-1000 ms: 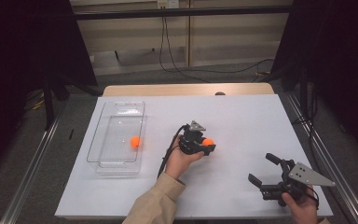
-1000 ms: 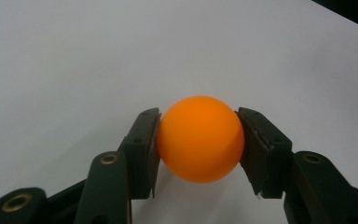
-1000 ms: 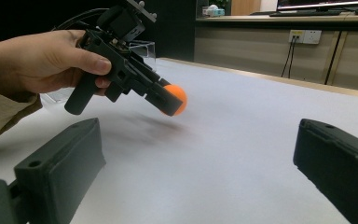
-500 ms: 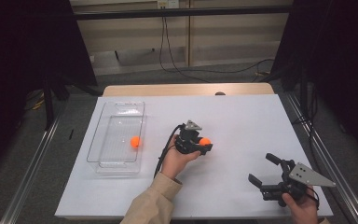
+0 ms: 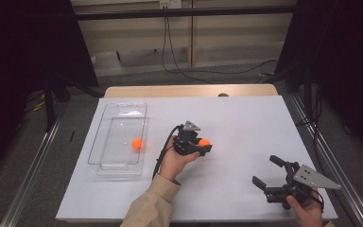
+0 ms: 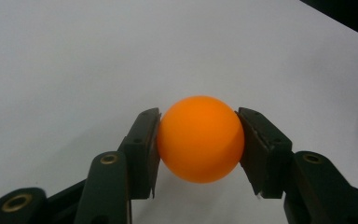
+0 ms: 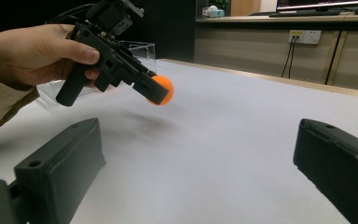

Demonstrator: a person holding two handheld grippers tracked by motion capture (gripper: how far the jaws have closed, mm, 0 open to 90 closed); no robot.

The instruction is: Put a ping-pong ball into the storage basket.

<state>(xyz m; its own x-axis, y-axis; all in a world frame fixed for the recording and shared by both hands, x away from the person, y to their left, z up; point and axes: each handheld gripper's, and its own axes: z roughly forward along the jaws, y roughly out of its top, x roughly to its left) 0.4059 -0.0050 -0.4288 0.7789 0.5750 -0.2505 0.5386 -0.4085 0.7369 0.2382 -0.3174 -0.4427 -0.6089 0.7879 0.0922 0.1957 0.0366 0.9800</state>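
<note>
I see a smooth orange ball [image 6: 200, 138], round and unmarked, clamped between the two black jaws of my left hand-held gripper [image 5: 199, 145], one pad on each side. It hangs clear of the white worktop [image 5: 246, 118], near the middle. A second orange ball [image 5: 137, 144] lies inside a clear rectangular plastic tray [image 5: 123, 108] toward the left of the worktop, resting on the tray floor near its right wall.
</note>
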